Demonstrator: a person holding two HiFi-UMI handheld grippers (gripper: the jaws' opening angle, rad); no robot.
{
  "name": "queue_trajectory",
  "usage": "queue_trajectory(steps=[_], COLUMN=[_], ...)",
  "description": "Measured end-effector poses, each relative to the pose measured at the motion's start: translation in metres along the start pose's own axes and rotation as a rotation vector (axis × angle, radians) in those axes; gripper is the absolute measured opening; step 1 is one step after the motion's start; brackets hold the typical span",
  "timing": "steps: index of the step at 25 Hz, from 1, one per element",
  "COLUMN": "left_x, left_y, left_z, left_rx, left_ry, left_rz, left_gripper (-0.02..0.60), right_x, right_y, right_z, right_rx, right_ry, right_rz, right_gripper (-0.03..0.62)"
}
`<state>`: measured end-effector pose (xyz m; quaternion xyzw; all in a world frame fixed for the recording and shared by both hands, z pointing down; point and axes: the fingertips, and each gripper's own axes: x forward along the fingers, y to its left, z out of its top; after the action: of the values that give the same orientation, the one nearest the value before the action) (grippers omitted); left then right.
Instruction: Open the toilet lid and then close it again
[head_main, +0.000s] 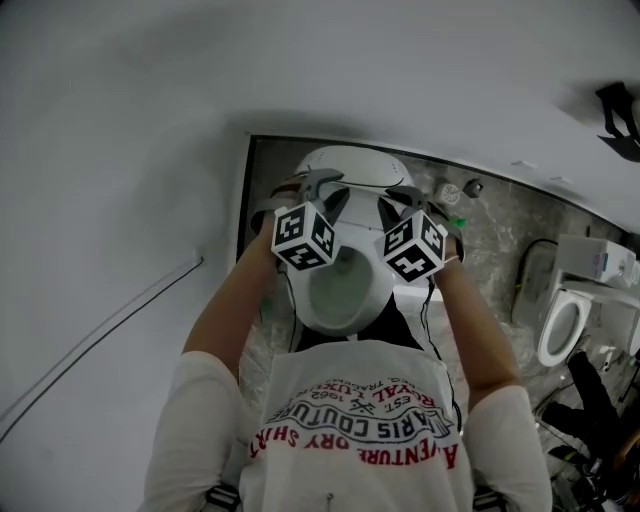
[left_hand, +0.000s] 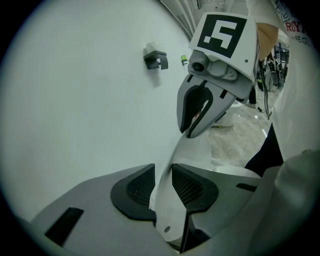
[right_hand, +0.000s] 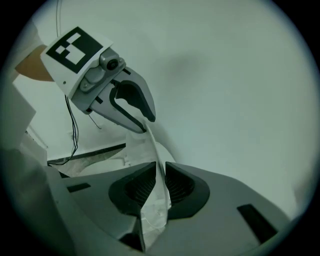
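The white toilet lid (head_main: 356, 163) stands raised over the open bowl (head_main: 335, 292). Both grippers are at its top rim, side by side. My left gripper (head_main: 318, 182) has the lid's thin edge (left_hand: 168, 212) between its jaws (left_hand: 163, 179); the pads stand slightly off it, so it is open. My right gripper (head_main: 404, 196) is shut on the same rim (right_hand: 150, 212), its pads (right_hand: 160, 181) pinching the edge. Each gripper view shows the other gripper farther along the rim: the right gripper (left_hand: 192, 131) and the left gripper (right_hand: 149, 119).
A white wall fills the left and far side, with a small dark hook (left_hand: 156, 60) on it. A second toilet (head_main: 562, 326) stands at the right on the marbled floor (head_main: 495, 250). The person's torso is close behind the bowl.
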<state>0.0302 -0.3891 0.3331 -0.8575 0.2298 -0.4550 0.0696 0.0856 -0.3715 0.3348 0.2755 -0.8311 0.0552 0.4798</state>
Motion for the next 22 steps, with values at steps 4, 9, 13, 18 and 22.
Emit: queue_trajectory(steps=[4,9,13,18,22], left_x=[-0.001,-0.009,-0.020,-0.038,-0.052], left_y=[-0.005,-0.015,-0.027,-0.044,-0.062], left_z=[-0.002,-0.002,-0.003,-0.008,-0.012], left_rx=[0.033,0.070,0.069,0.125,0.142], left_ry=[-0.011,-0.018,-0.033,-0.060,-0.081], left_rz=[-0.034,-0.049,-0.061,-0.047,-0.036], left_gripper=[0.078,0.066,0.063,0.057,0.054], right_x=[0.001,-0.005,-0.013,-0.023,-0.032], right_y=[0.000,0.010,0.023,0.046,0.066], right_z=[-0.001,-0.002,-0.005,-0.006,-0.011], right_rx=[-0.019,0.004,-0.015,-0.043,-0.048], right_ry=[0.003,0.022,0.026,0.009,0.023], right_rz=[-0.019,-0.005,-0.036,-0.120,-0.166], right_gripper=[0.018,0.018,0.017,0.018,0.018])
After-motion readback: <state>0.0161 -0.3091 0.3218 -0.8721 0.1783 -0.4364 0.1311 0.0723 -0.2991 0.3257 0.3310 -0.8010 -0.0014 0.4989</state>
